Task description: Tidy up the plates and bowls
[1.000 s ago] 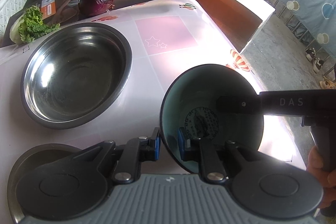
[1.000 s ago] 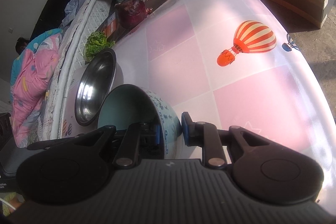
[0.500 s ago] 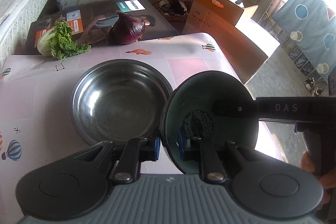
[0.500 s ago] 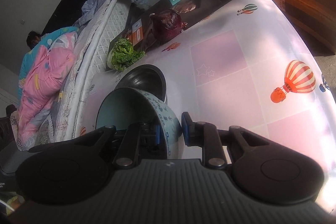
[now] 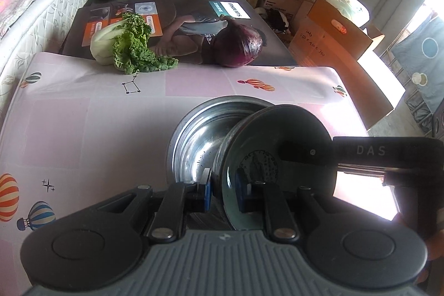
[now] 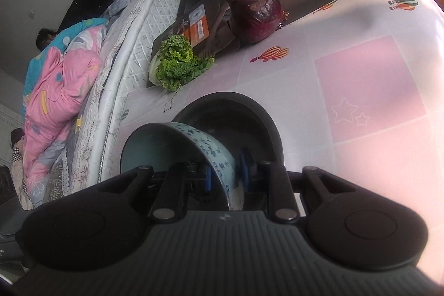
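Both grippers angle downward, pinching one ceramic bowl [image 5: 277, 151] – left gripper [image 5: 224, 192] on the near rim. Right gripper [image 6: 225, 175] clamps the opposite wall, with the steel bowl [image 5: 202, 129] just beyond.

Worktop [image 5: 91, 135]: pale cloth with pink squares and balloon prints.
Steel bowl [image 5: 205, 135]: resting on it, near right.
Far edge: leafy cabbage [image 5: 125, 46] left – red cabbage [image 5: 238, 46] right.

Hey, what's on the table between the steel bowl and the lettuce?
Nothing: in the left wrist view only bare tablecloth separates the steel bowl from the lettuce.
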The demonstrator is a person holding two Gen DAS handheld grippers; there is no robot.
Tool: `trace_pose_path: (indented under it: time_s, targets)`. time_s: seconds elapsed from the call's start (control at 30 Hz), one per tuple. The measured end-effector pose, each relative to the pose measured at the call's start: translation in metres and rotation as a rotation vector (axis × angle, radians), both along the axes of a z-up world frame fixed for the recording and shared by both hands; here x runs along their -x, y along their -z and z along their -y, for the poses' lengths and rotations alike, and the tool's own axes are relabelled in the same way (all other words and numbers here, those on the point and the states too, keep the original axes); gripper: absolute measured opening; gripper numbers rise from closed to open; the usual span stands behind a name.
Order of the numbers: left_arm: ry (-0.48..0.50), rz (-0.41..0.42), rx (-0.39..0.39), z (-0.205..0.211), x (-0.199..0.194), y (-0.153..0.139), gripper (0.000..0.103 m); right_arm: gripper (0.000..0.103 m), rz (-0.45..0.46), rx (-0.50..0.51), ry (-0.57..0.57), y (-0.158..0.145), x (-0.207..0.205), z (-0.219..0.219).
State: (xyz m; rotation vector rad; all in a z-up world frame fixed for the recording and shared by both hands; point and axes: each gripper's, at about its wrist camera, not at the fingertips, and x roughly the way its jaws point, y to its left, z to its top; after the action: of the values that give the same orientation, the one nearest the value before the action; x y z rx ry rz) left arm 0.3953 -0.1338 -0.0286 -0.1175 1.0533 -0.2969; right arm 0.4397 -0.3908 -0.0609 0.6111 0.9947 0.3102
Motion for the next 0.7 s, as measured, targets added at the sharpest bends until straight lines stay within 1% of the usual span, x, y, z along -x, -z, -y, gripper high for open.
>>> trace_pose_path:
  time_s: [0.1, 0.13, 0.23, 0.3, 0.33, 0.4, 0.43, 0.47, 0.53, 0.6, 0.7]
  targets:
    - [0.000, -0.018, 0.003, -0.005, -0.007, 0.014, 0.017, 0.020, -0.001, 0.017, 0.004, 0.011, -0.009, -0.006]
    - [0.000, -0.022, 0.005, -0.006, -0.008, 0.017, 0.017, 0.020, 0.011, 0.033, 0.005, 0.013, -0.012, -0.009]
    - [-0.006, -0.011, 0.008, -0.010, -0.009, 0.019, 0.017, 0.021, 0.065, 0.060, 0.011, 0.009, -0.014, -0.012]
    - [-0.015, -0.007, 0.017, -0.014, -0.009, 0.017, 0.019, 0.026, 0.102, 0.074, 0.028, 0.003, -0.016, -0.010]
    - [-0.029, -0.001, 0.029, -0.017, -0.008, 0.014, 0.022, 0.032, 0.126, 0.079, 0.038, -0.002, -0.016, -0.009]
    - [-0.046, 0.013, 0.049, -0.024, -0.005, 0.007, 0.023, 0.042, 0.150, 0.063, 0.063, -0.009, -0.014, -0.004]
    - [-0.062, 0.026, 0.054, -0.028, -0.001, 0.002, 0.026, 0.048, 0.167, 0.051, 0.076, -0.015, -0.011, -0.002]
    - [-0.069, 0.035, 0.056, -0.031, 0.001, -0.001, 0.031, 0.050, 0.184, 0.041, 0.081, -0.020, -0.007, 0.000]
    - [-0.089, 0.058, 0.058, -0.040, 0.011, -0.012, 0.039, 0.052, 0.202, 0.023, 0.088, -0.031, 0.001, 0.003]
    - [-0.097, 0.086, 0.060, -0.050, 0.026, -0.027, 0.043, 0.053, 0.225, 0.004, 0.089, -0.045, 0.018, 0.008]
    - [-0.078, 0.127, 0.053, -0.065, 0.059, -0.051, 0.054, 0.059, 0.275, 0.008, 0.074, -0.070, 0.059, 0.010]
